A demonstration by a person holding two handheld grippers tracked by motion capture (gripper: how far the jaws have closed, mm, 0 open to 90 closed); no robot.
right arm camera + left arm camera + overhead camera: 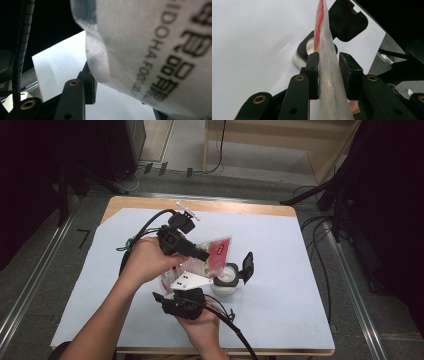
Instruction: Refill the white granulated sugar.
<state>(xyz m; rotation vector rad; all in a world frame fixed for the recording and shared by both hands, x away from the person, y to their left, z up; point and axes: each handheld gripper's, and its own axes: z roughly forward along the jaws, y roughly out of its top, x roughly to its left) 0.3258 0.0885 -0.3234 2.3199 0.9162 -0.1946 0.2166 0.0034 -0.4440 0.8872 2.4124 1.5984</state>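
White sheeting covers the table (300, 270), with dark floor and cables around it. Near the middle, toward the person's edge, stands a small white container (226, 279), its black flip lid (247, 266) thrown back, presumably to take the contents. The left gripper (329, 75) clamps a red-and-clear pouch (216, 252), tilted above the opening as if for pouring. The right gripper (184, 301) sits at the pouch's lower end; one jaw is cut off behind the printed film, so I cannot tell whether it grips. The container's contents are hidden.
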